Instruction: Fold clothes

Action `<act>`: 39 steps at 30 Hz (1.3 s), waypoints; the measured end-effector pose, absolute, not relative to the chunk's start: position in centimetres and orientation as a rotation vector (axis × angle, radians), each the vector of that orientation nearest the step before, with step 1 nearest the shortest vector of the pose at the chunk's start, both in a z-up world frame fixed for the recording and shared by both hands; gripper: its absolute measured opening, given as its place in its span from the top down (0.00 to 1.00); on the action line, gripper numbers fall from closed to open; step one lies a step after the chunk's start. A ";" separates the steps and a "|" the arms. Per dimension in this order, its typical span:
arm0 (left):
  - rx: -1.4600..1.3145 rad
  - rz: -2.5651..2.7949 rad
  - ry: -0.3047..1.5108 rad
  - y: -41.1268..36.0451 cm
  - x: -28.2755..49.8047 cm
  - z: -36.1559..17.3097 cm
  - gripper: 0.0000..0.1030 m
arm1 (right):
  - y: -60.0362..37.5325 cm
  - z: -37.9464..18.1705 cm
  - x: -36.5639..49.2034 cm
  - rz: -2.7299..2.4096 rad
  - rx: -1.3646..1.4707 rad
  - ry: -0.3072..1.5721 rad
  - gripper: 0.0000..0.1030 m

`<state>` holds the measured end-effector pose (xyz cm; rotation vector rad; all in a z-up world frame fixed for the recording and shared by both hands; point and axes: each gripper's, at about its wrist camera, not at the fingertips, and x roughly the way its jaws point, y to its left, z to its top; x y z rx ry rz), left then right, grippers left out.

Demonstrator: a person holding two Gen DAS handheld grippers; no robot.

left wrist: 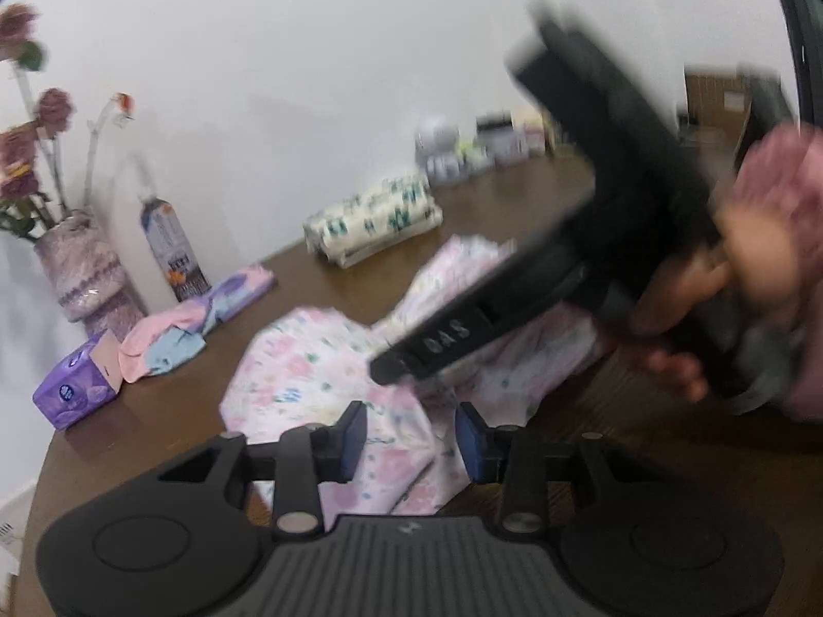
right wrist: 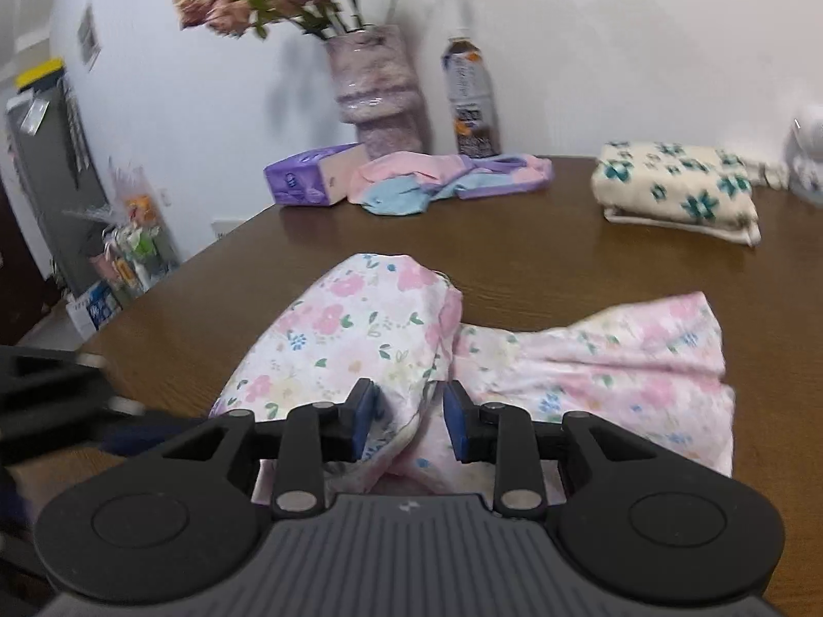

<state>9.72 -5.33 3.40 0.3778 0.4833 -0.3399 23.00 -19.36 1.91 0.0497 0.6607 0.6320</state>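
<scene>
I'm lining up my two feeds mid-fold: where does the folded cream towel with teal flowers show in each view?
Left wrist view: the folded cream towel with teal flowers lies above centre, far across the brown wooden table.
Right wrist view: the towel lies upper right, near the table's far edge.
Shared landmark: the tall drink bottle against the wall.

On table: three garments (right wrist: 355,329) (right wrist: 679,187) (right wrist: 442,180), one vase (right wrist: 378,82), one bottle (right wrist: 470,97), one tissue pack (right wrist: 308,180).
</scene>
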 end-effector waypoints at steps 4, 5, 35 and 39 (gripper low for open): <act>0.260 -0.300 0.415 -2.2 8.2 5.8 0.57 | -20.6 3.1 22.3 0.657 0.125 0.605 0.72; 0.243 -0.279 0.410 -1.7 8.6 6.1 0.57 | -20.6 3.5 22.1 0.659 0.130 0.583 0.72; -0.093 -0.192 0.491 2.2 11.6 2.5 0.31 | -20.2 3.1 17.7 0.663 0.015 0.529 0.62; -0.146 -0.176 0.478 2.6 10.8 2.0 0.31 | -20.1 2.9 17.4 0.661 0.009 0.528 0.57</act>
